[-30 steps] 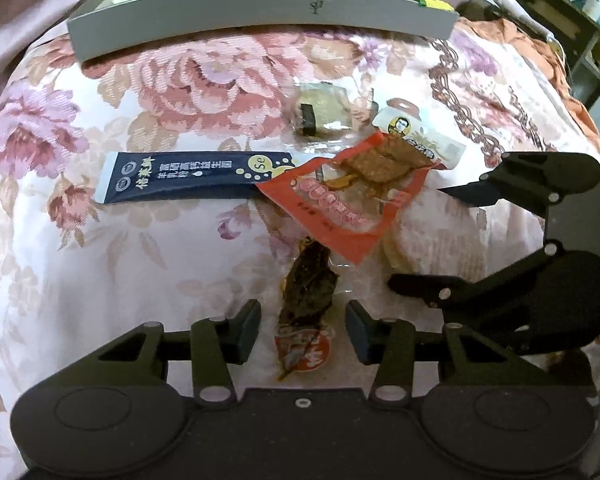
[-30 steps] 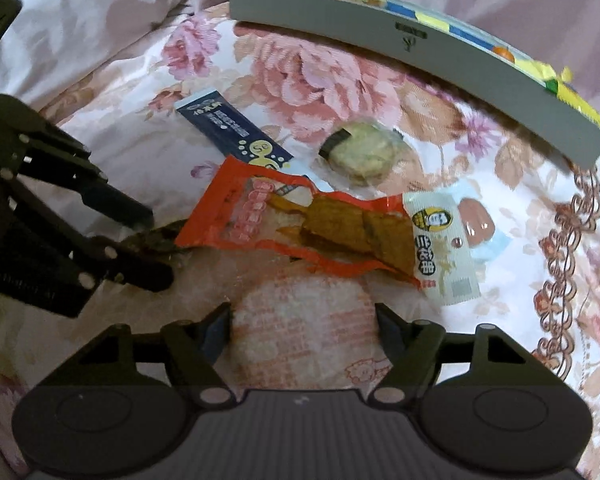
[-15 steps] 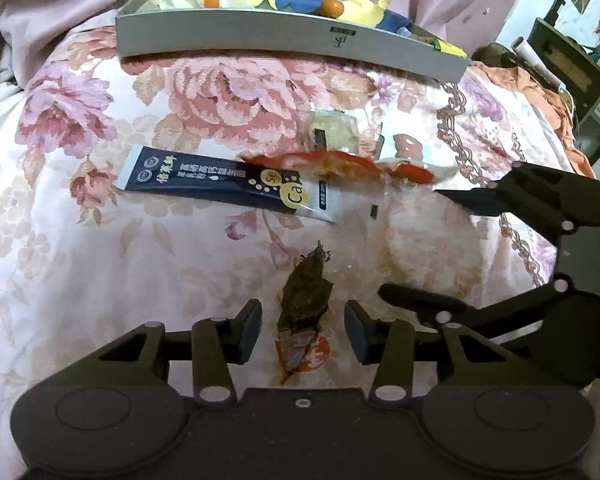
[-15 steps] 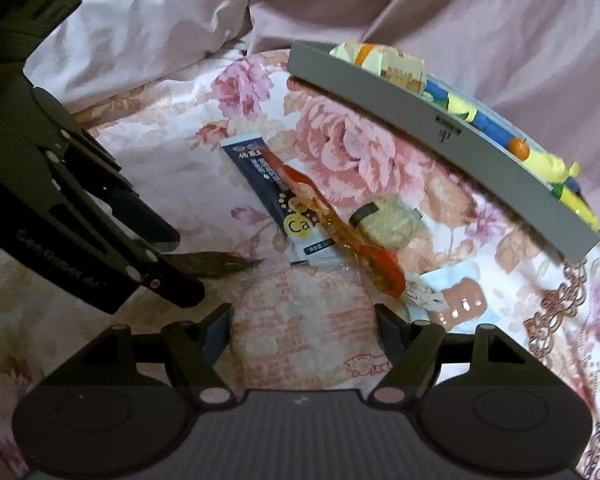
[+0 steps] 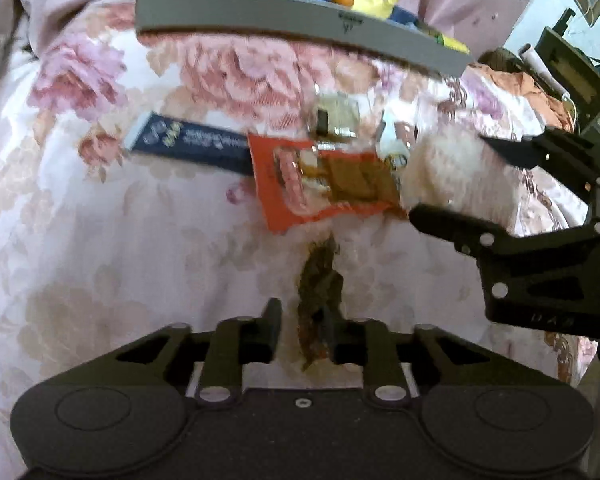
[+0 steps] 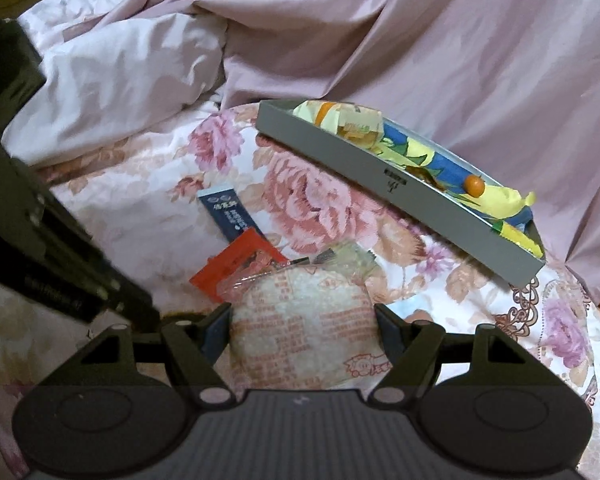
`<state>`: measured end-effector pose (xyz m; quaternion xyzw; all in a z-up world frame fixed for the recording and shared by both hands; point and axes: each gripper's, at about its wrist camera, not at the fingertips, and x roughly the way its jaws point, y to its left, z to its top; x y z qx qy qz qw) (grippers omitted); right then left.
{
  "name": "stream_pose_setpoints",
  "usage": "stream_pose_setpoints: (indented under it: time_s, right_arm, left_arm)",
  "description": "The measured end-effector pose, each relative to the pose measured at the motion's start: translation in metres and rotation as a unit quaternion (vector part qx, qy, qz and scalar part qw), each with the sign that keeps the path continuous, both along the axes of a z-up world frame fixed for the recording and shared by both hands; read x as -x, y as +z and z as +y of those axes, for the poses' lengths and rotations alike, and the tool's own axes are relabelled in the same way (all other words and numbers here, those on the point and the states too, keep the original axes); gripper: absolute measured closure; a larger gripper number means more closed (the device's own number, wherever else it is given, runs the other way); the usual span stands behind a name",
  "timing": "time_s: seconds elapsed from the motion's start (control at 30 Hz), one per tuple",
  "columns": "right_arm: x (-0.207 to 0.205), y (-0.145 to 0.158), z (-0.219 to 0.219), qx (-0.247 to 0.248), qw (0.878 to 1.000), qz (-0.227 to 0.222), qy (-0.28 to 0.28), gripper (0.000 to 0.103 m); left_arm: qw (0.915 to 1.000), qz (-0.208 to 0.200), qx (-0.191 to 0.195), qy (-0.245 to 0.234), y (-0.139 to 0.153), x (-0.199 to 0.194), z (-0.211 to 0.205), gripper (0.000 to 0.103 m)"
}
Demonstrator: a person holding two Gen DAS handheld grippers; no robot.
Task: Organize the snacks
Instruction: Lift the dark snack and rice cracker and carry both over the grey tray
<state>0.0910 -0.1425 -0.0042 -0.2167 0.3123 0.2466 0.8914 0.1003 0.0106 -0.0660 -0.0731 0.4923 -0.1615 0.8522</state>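
A floral bedspread [image 5: 100,240] covered the surface, with plain pink bedding [image 6: 460,60] heaped behind. The left gripper [image 5: 300,328] was clamped on a brown snack packet [image 5: 320,276] at six o'clock. The grey tray [image 5: 280,20] lay at twelve. At three o'clock the right gripper [image 6: 302,324] pinched a rice cracker pack [image 6: 304,320].
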Motion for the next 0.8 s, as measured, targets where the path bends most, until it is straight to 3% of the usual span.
stream_pose_setpoints:
  time_s: [0.07, 0.13, 0.2, 0.37, 0.43, 0.5, 0.8]
  right_arm:
    - [0.000, -0.001, 0.000, 0.004, 1.000, -0.001, -0.001, 0.026]
    - [0.001, 0.000, 0.000, 0.005, 1.000, -0.002, 0.000, 0.026]
    - [0.001, 0.000, 0.000, 0.003, 1.000, -0.003, 0.000, 0.026]
    - [0.002, 0.004, 0.001, -0.001, 1.000, -0.012, -0.001, 0.026]
    - [0.002, 0.006, 0.000, -0.003, 1.000, -0.016, -0.004, 0.026]
    - [0.001, 0.007, -0.002, -0.005, 1.000, -0.018, -0.008, 0.026]
    - [0.000, 0.011, -0.006, -0.013, 0.999, -0.033, -0.020, 0.026]
  left_arm:
    - [1.0000, 0.005, 0.000, -0.008, -0.003, -0.001, -0.003, 0.062]
    - [0.9997, 0.010, -0.005, -0.020, -0.006, -0.003, -0.007, 0.036]
    - [0.9992, 0.005, -0.021, -0.034, -0.009, -0.004, -0.016, 0.029]
    - [0.9931, -0.025, -0.092, -0.068, -0.015, -0.006, -0.037, 0.031]
    - [0.9895, -0.037, -0.115, -0.079, -0.016, -0.004, -0.043, 0.044]
    - [0.9897, -0.042, -0.108, -0.084, -0.013, -0.002, -0.042, 0.053]
    - [0.9956, -0.061, -0.041, -0.059, 0.004, 0.007, -0.035, 0.054]
